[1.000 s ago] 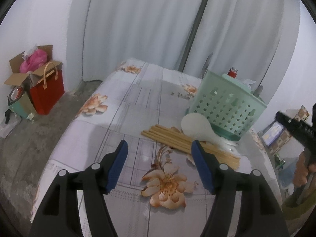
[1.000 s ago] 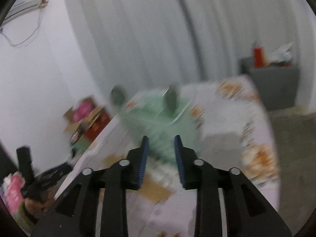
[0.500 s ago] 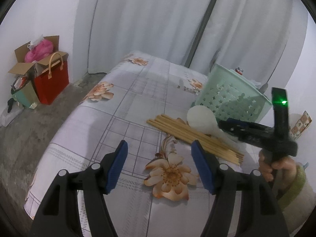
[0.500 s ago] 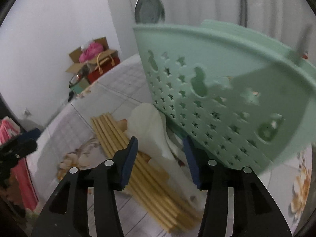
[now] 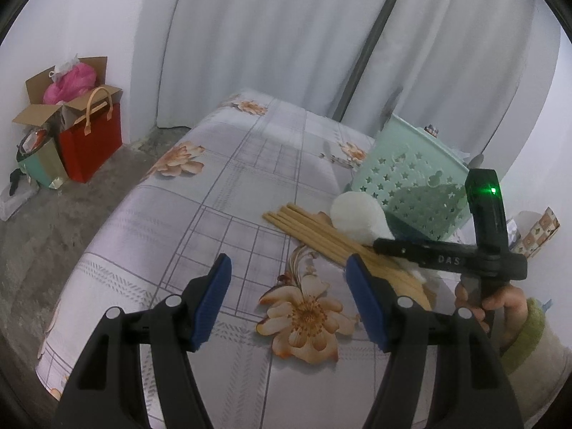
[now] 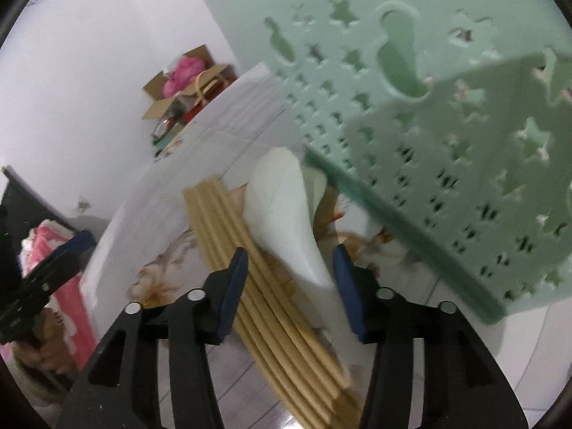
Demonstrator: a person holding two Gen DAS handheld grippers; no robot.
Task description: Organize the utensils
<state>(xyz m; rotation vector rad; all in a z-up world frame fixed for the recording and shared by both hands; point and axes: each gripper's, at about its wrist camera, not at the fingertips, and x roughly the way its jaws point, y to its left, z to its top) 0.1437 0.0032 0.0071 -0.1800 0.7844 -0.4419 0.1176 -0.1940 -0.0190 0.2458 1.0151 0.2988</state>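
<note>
A table under a grey tablecloth (image 5: 228, 193) printed with orange flowers fills the left wrist view, and the left gripper (image 5: 287, 287) hangs above its near edge with its blue-padded fingers spread wide and nothing between them. To the right of it, past the near flower print, a bundle of wooden chopsticks (image 5: 321, 237) lies flat on the cloth, running from the middle of the table toward the near right. A white rice spoon (image 5: 359, 216) lies partly on top of the chopsticks, its round bowl at the far end and its handle pointing near and right. Just behind the spoon stands a pale green basket (image 5: 411, 182) with star-shaped holes in its wall. The right gripper (image 6: 289, 280) is down low over these things: in its own view its fingers are open at a middling width, one pad over the chopsticks (image 6: 250, 275) and the other to the right of the spoon (image 6: 286, 214) handle, which runs between them; that view is somewhat blurred, so whether the pads touch anything cannot be told. The basket (image 6: 429, 150) looms large at the upper right of that view. On the floor far to the left sit a red bag (image 5: 89, 143) and an open cardboard box (image 5: 53, 103) holding something pink, against a white wall beside pale curtains (image 5: 286, 35).
</note>
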